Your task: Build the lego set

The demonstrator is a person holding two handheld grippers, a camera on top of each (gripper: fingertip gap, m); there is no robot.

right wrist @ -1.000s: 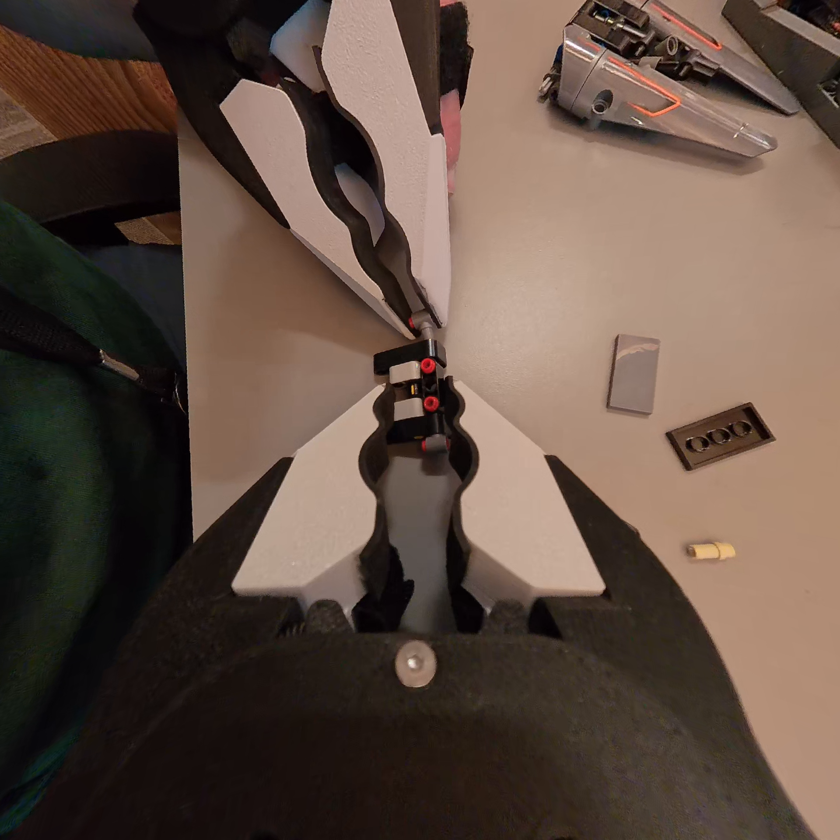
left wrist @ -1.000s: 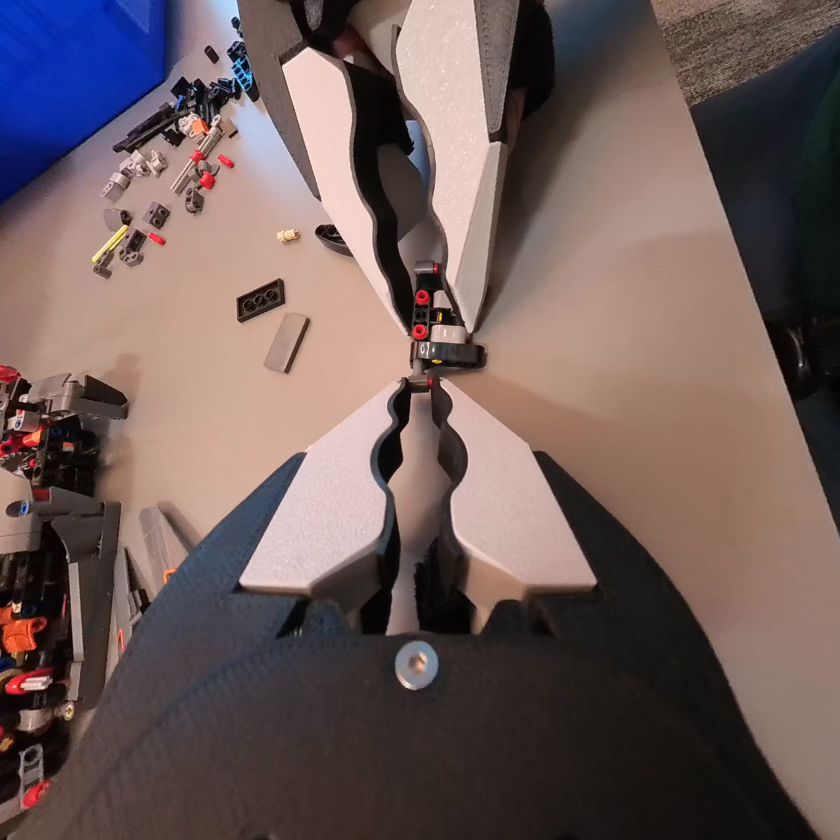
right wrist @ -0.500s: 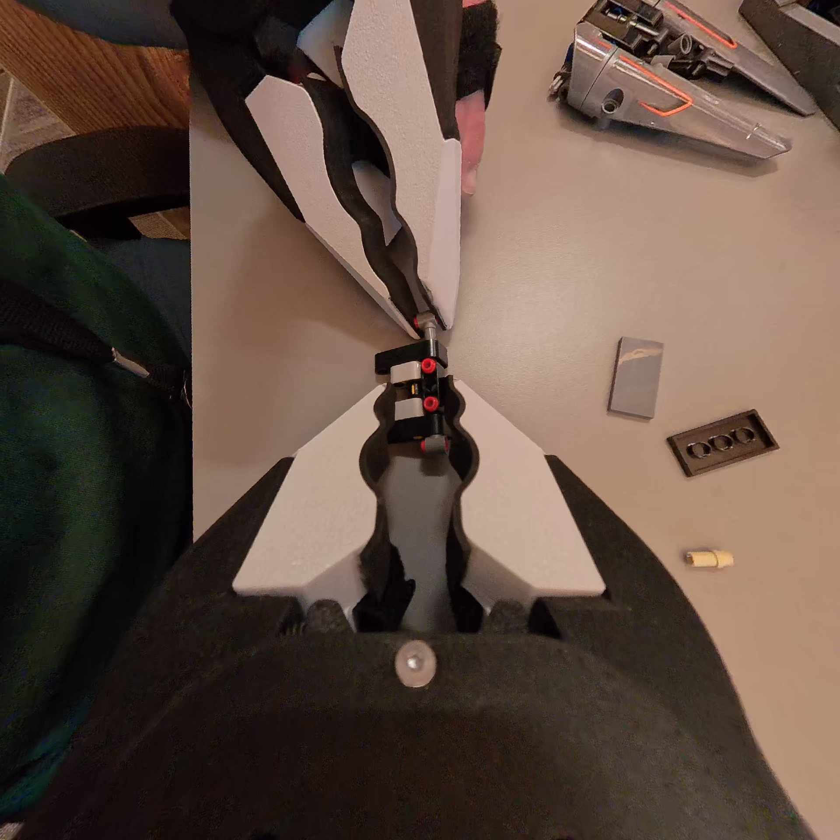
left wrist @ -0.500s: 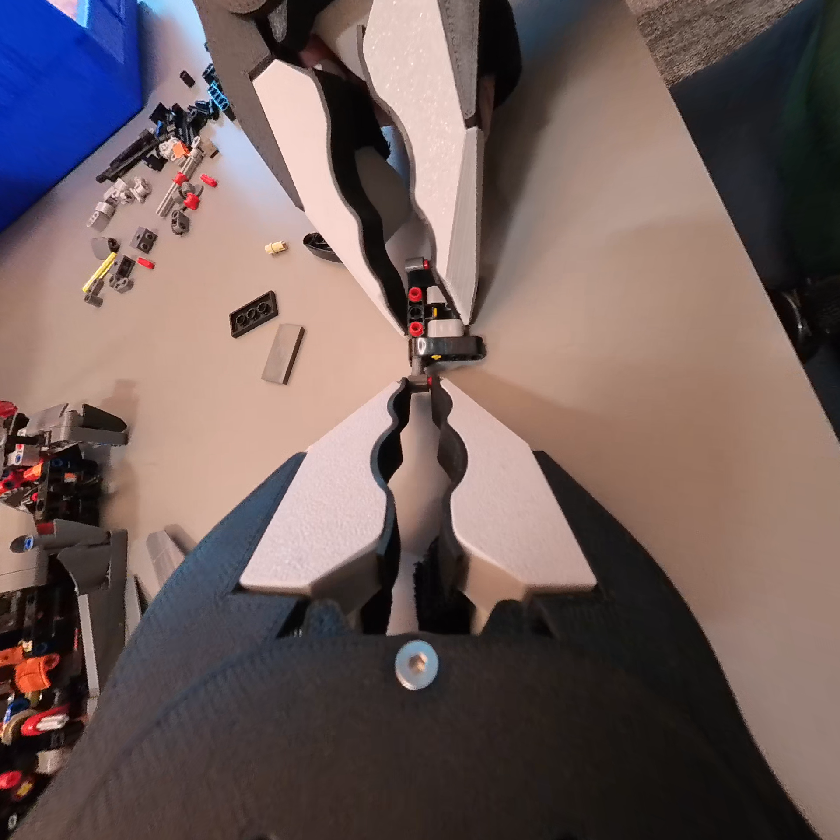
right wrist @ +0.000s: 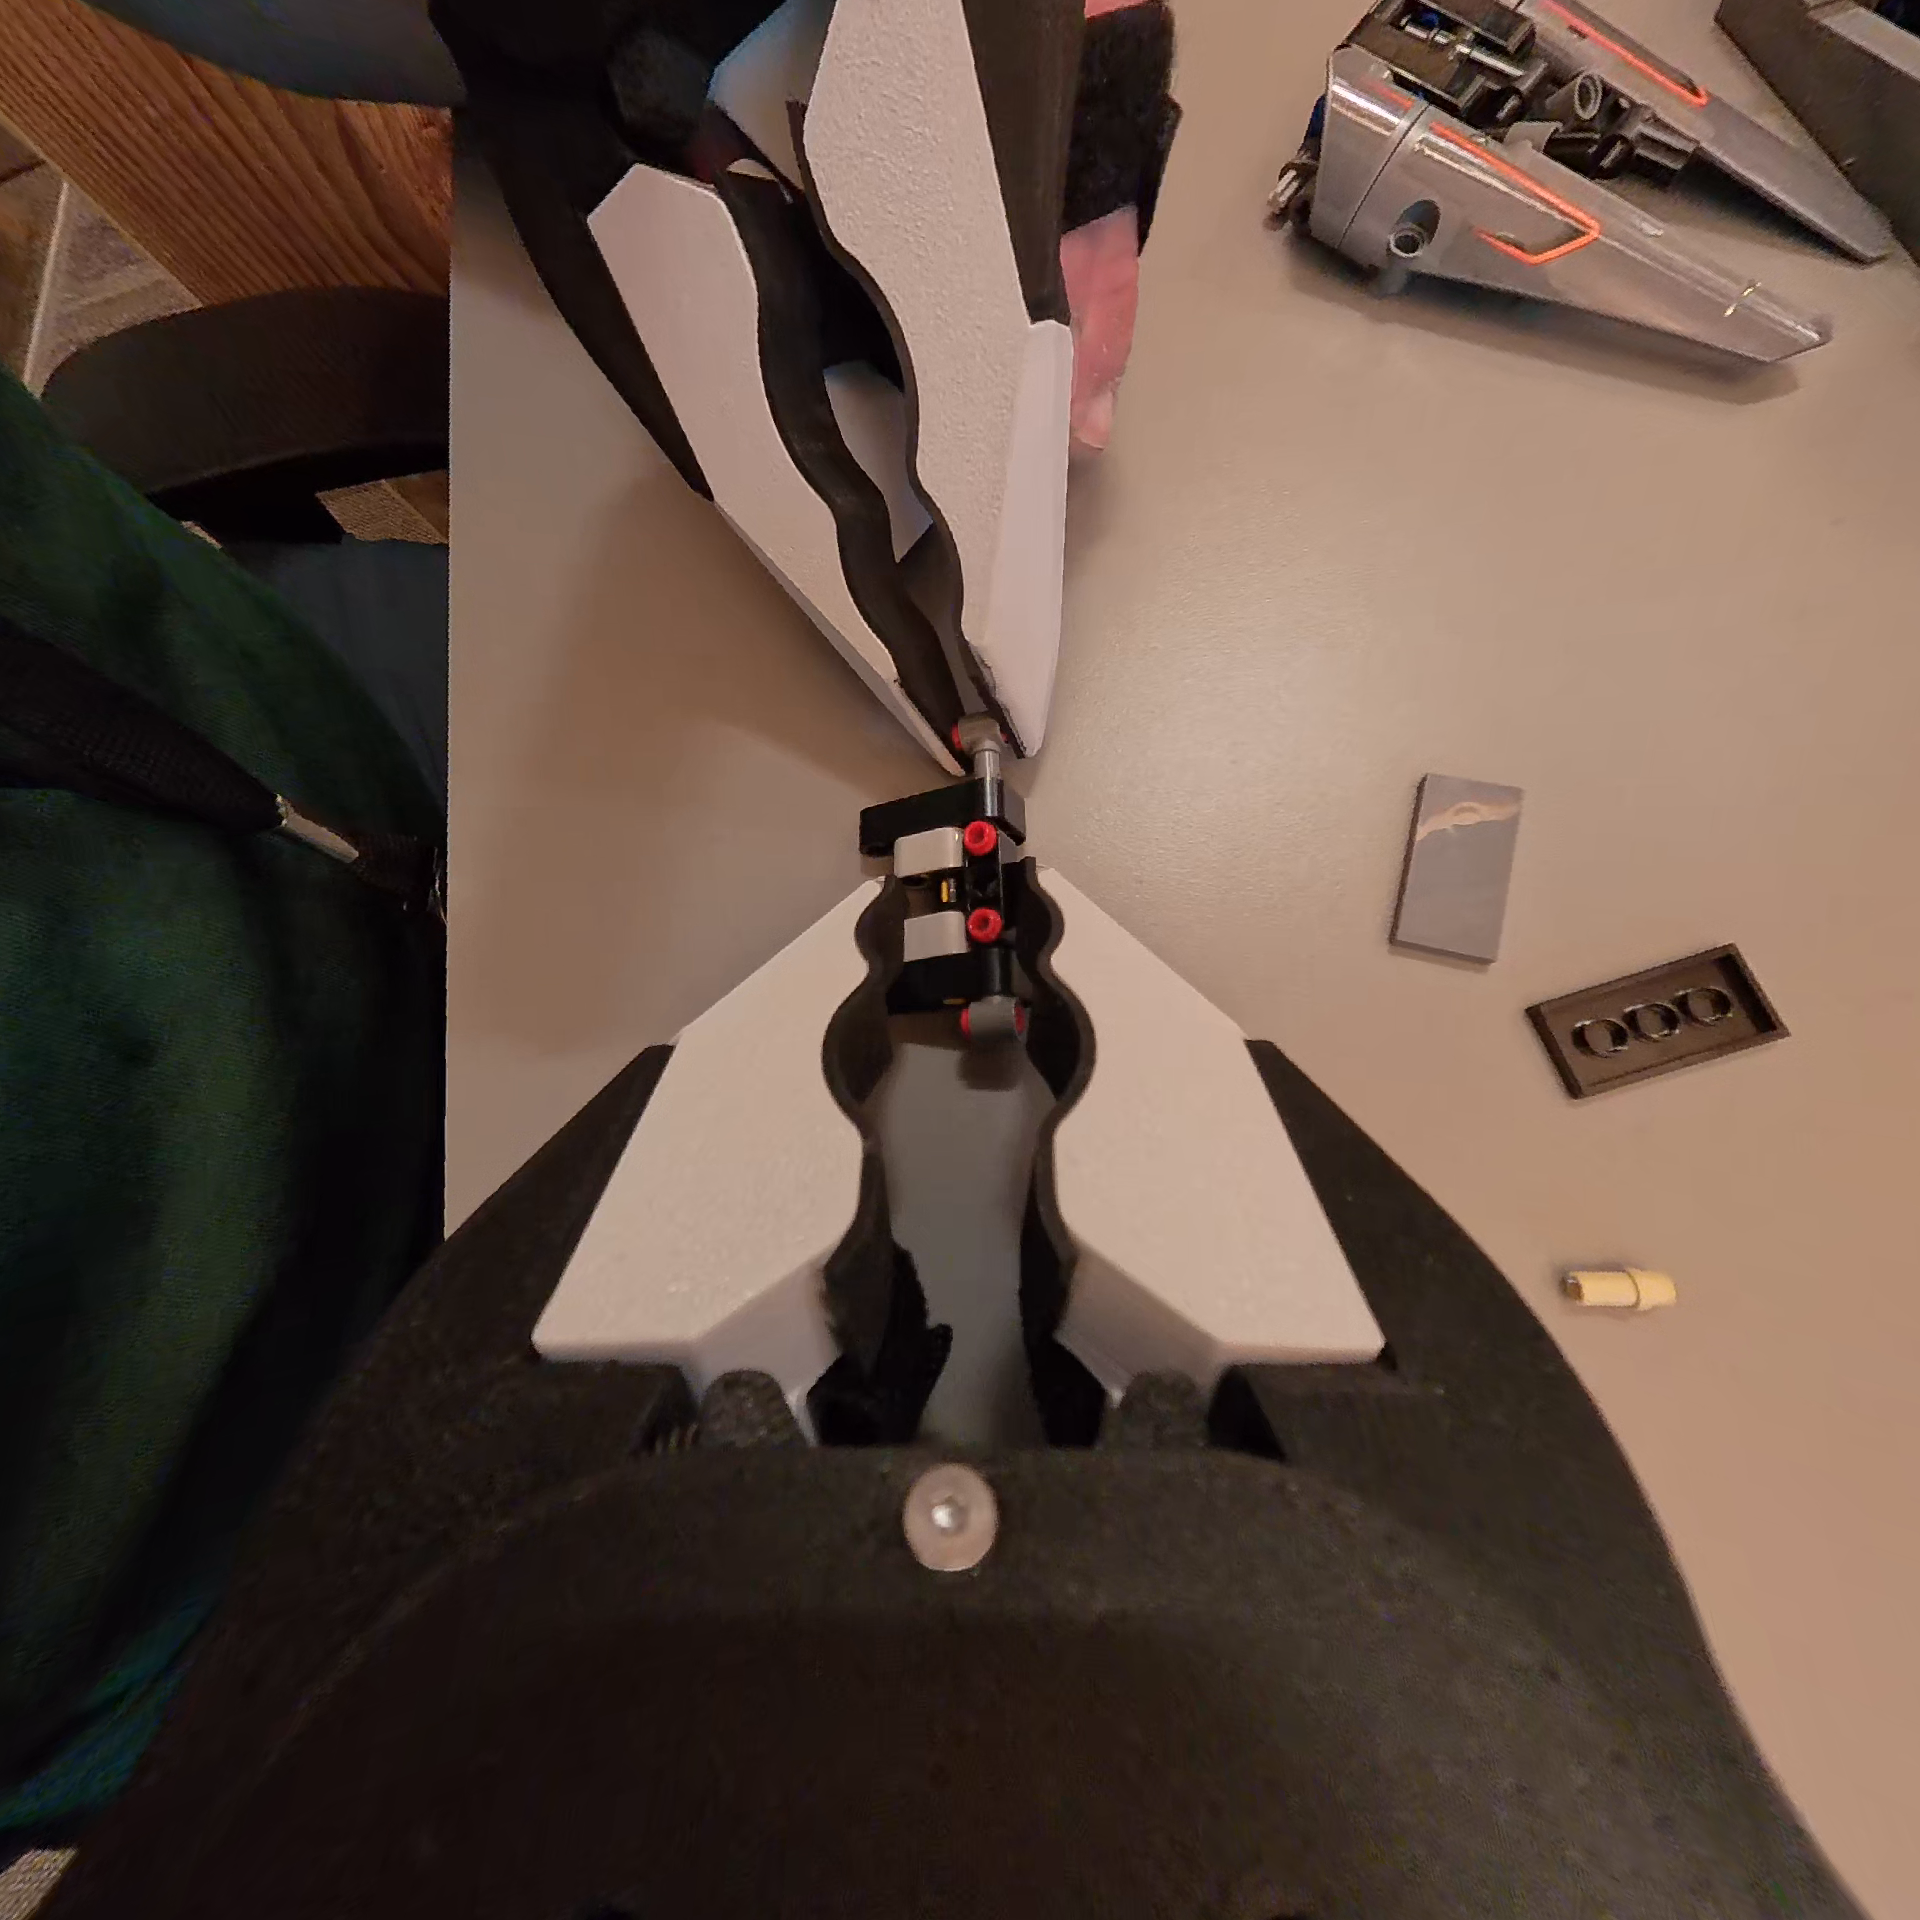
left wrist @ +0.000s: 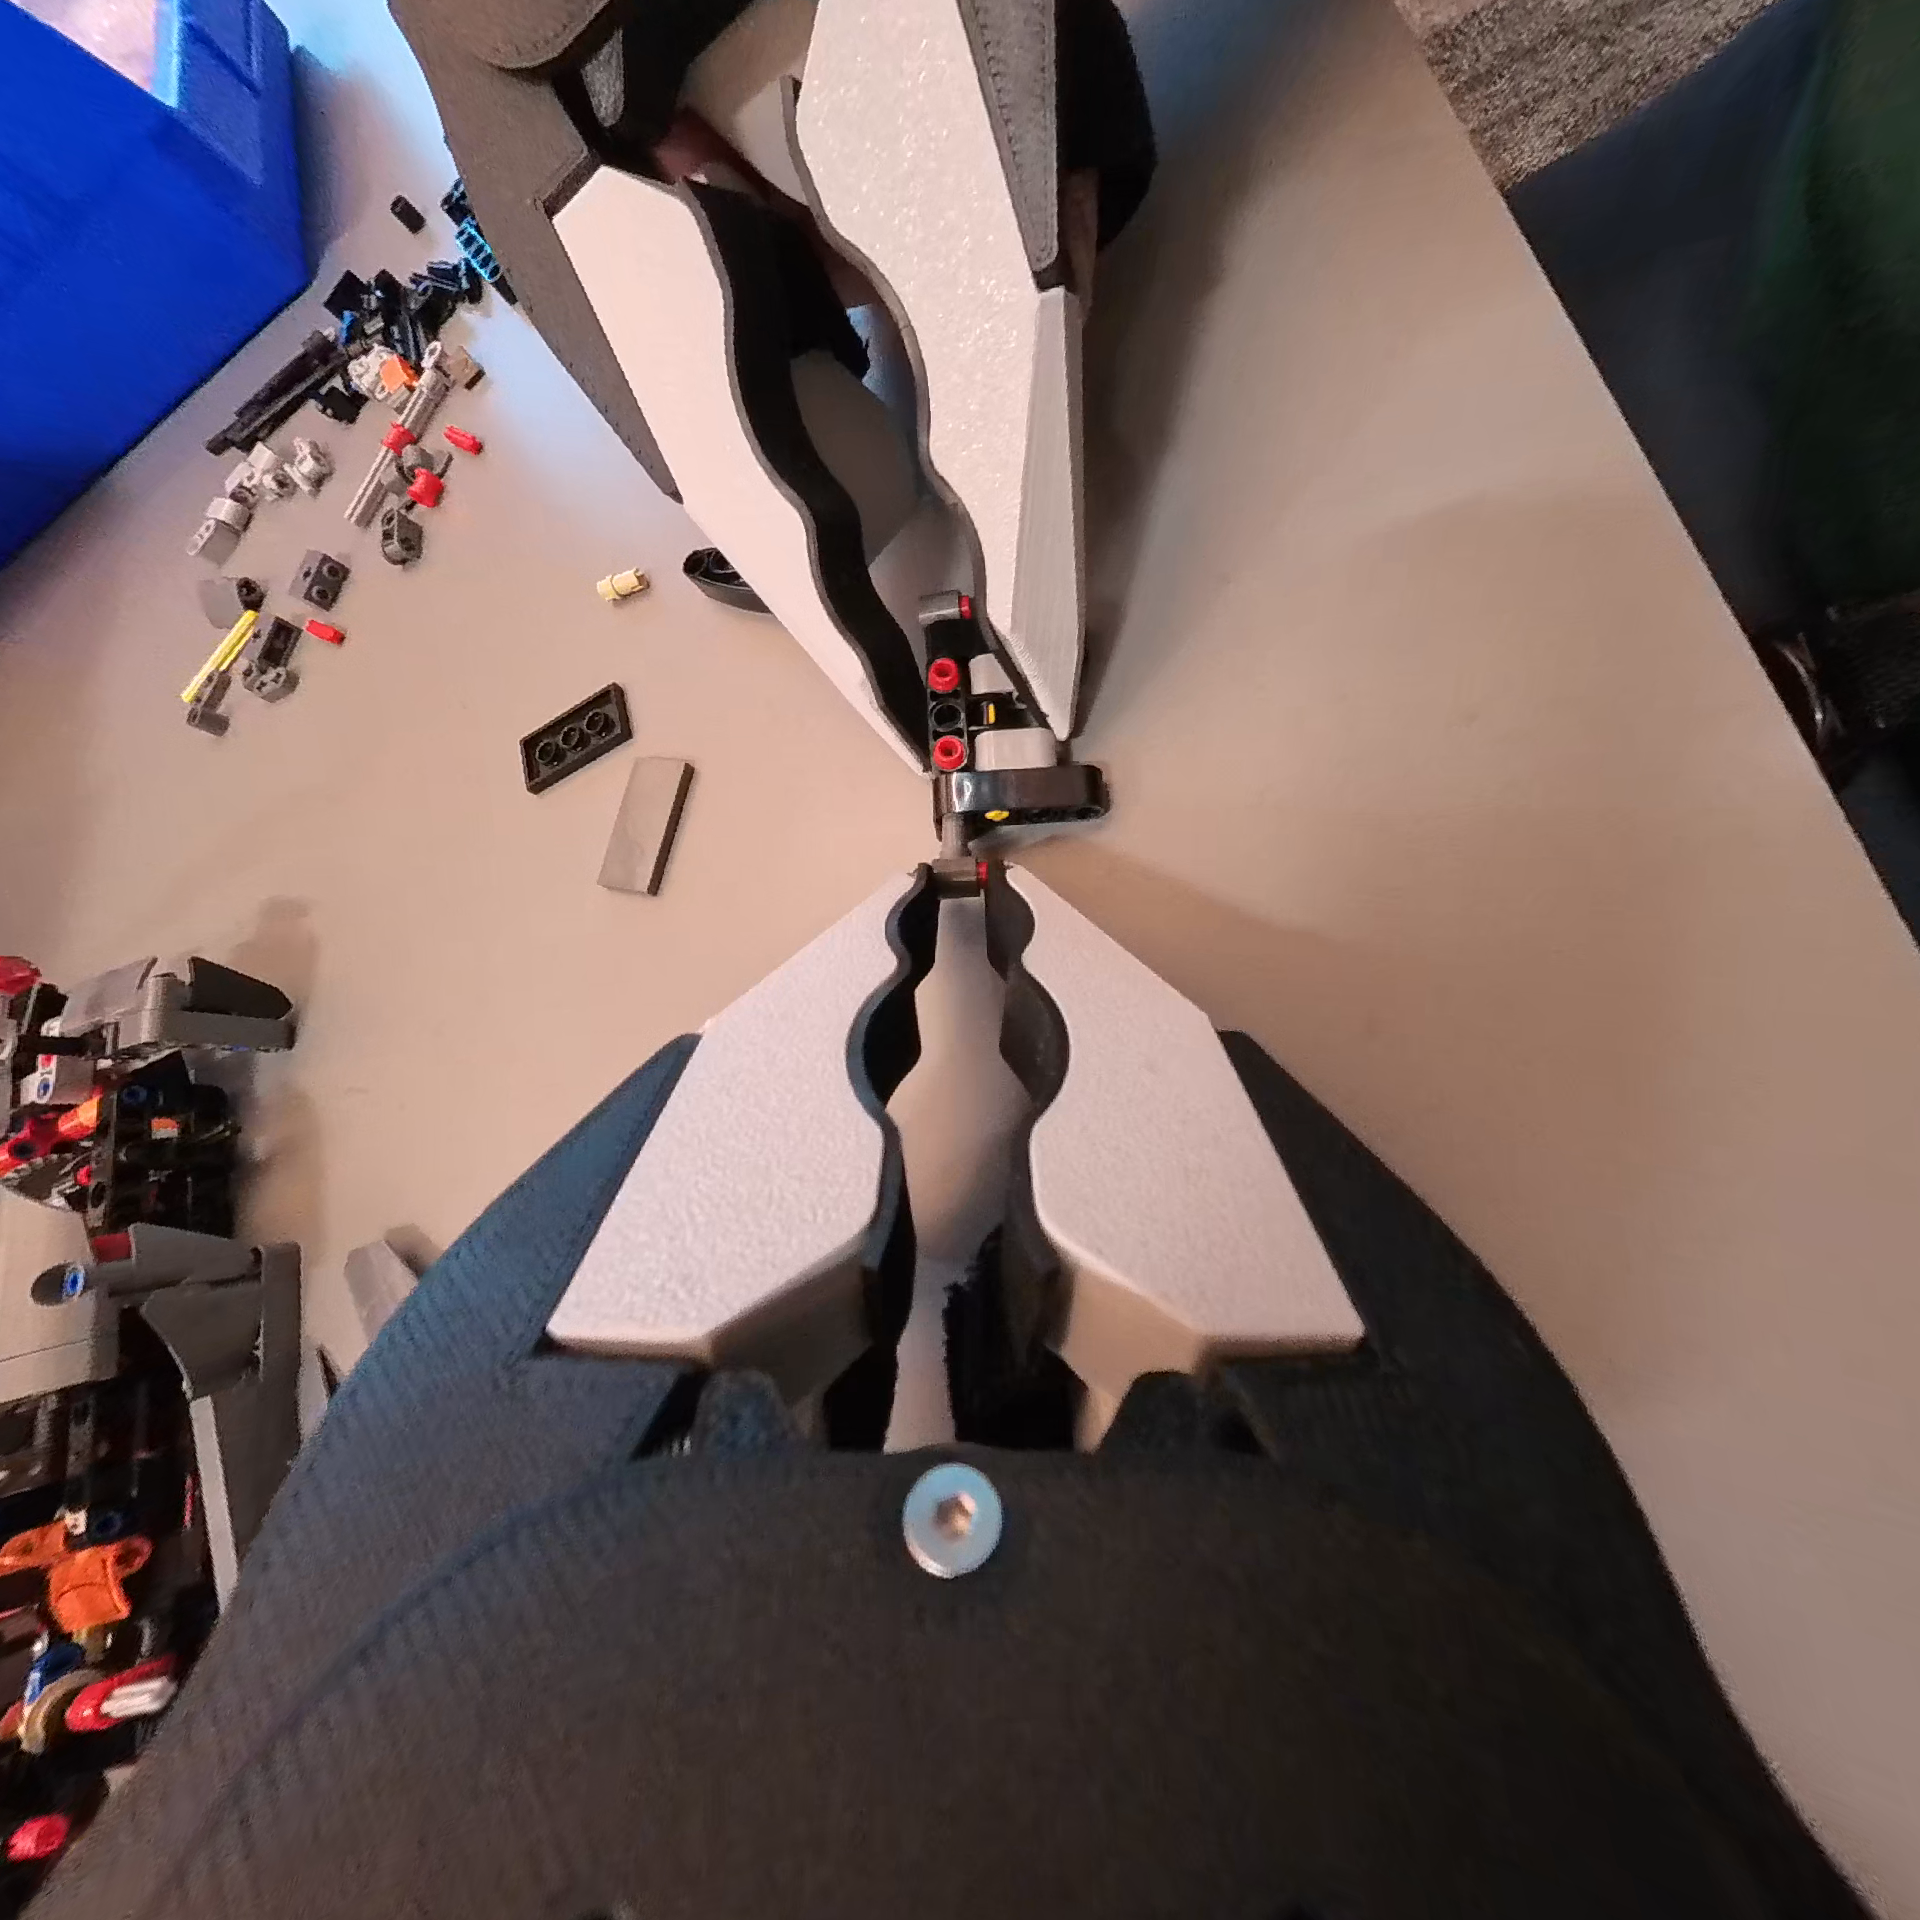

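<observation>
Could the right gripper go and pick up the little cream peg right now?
Probably not yet. The right gripper is shut on the small black assembly, so it is full. The cream peg lies on bare table with nothing around it.

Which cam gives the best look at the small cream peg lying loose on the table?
Right wrist view: the small cream cylindrical peg lies near the lens, unobstructed, its stepped shape clear. Left wrist view shows the same peg farther off and tiny, beside the right gripper's finger.
</observation>
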